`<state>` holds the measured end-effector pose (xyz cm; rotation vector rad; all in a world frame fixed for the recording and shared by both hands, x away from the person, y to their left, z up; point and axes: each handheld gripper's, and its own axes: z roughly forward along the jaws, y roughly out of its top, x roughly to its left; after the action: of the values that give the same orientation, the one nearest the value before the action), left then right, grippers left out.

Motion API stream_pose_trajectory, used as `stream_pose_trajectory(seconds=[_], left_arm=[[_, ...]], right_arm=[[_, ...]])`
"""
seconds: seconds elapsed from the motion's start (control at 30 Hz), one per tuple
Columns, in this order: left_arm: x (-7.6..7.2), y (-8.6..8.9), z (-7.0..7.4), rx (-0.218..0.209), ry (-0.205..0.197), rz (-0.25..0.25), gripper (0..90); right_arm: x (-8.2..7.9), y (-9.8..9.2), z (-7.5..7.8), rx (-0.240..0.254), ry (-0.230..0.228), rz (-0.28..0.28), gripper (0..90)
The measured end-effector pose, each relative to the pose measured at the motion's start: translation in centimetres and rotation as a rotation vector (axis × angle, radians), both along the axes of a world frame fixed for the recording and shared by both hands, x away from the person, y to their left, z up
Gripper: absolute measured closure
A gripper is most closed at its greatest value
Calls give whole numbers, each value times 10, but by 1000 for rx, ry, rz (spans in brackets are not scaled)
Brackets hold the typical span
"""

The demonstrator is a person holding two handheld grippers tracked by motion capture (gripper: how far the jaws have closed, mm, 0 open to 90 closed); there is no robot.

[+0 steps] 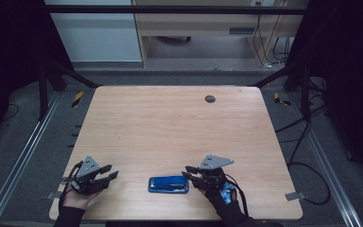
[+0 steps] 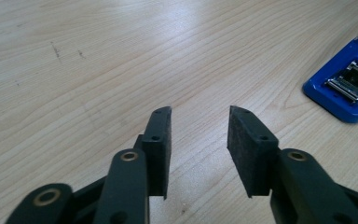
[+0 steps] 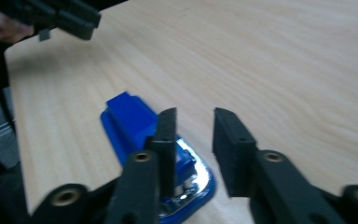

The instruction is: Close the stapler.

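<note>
From the high view I see the wooden bench (image 1: 170, 123) with a blue stapler (image 1: 168, 184) lying flat near its near edge, long side running left to right. My right gripper (image 1: 189, 171) sits just to the right of the stapler, its tips at the stapler's right end, jaws parted. My left gripper (image 1: 109, 172) rests well to the left of the stapler near the bench's near-left corner, pointing right toward it, jaws also apart with nothing between them. A small dark round disc (image 1: 210, 99) sits in the bench toward the far side.

In the left gripper view, the left gripper (image 2: 199, 122) stands open over bare wood, with a clear gap between its pads (image 2: 248, 140). The stapler (image 2: 347, 84) lies ahead and to the right, well apart from the tips, showing metal parts on blue plastic.

In the right gripper view, the right gripper (image 3: 195, 122) is spread open. The stapler (image 3: 130, 121) lies below and left of the jaws; I cannot tell whether either one touches it. The left gripper (image 3: 60, 16) shows at the upper left, farther off.
</note>
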<state>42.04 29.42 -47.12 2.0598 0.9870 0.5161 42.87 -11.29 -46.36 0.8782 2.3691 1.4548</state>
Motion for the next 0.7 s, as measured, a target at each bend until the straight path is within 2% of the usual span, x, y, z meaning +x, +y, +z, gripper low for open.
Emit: stream_pose_trajectory(seconds=[0.07, 0.2, 0.3, 0.43, 0.53, 0.63, 0.7], left_arm=[[1, 2, -1, -3, -3, 13, 538], [3, 5, -2, -13, -4, 46, 441], [4, 7, -3, -8, -12, 63, 407], [5, 9, -3, -6, -17, 73, 372], [6, 10, -4, -2, -17, 81, 354], [6, 12, -4, -6, -20, 98, 346], [7, 14, -4, -4, -24, 111, 344]], right_arm=[[2, -6, 2, 15, -12, -33, 569], [9, -24, 2, 9, -8, -103, 433], [17, -38, 0, -26, 15, -162, 351], [24, -59, -2, -48, 23, -236, 285], [30, -75, -3, -76, 19, -269, 220], [34, -94, -8, -119, 31, -315, 210], [36, -107, -10, -121, 44, -355, 203]])
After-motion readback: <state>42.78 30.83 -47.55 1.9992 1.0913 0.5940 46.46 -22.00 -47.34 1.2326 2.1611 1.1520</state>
